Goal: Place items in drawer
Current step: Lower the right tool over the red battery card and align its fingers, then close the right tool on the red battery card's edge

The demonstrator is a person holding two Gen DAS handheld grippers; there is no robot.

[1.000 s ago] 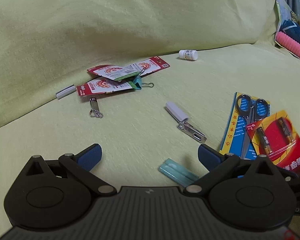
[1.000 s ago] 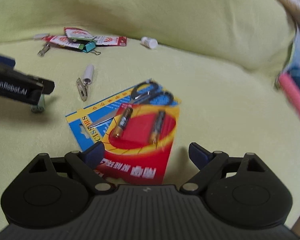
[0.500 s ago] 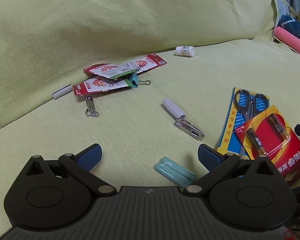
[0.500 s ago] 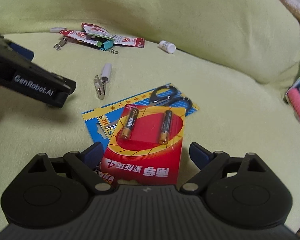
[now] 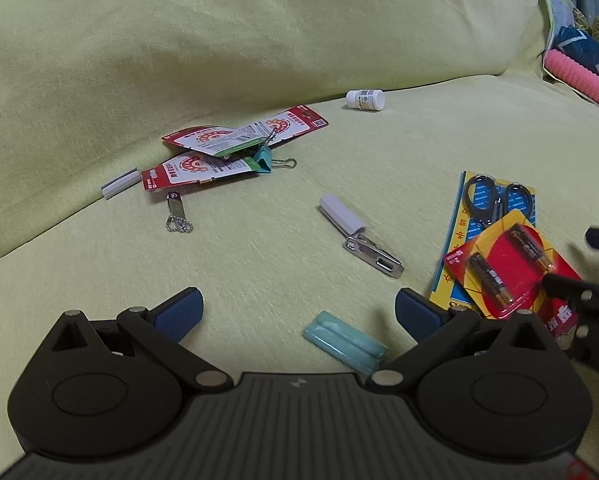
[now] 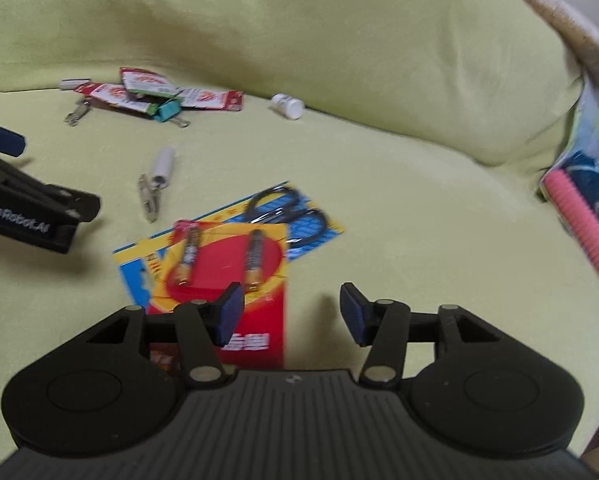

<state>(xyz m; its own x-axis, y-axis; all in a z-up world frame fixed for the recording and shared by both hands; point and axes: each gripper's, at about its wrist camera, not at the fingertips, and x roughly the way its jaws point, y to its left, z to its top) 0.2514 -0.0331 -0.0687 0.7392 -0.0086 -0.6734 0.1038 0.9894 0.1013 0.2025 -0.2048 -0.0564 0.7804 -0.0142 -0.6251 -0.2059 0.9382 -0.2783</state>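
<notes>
My right claw [image 6: 291, 312] hung with jaws parted and empty just over the near right edge of the red battery card [image 6: 235, 280], whose long axis ran away from me, while the wide-open left claw [image 5: 299, 312] sat farther off beside it on the sofa [image 6: 419, 208].

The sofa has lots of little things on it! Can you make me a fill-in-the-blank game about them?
1. The red battery pack holds ____ batteries.
2. The battery pack lies on top of the card that holds the ____.
3. The small white bottle is lying on its ____.
4. The left tool has its fingers spread wide, so it is ____.

Missing words: two; scissors; side; open
</notes>
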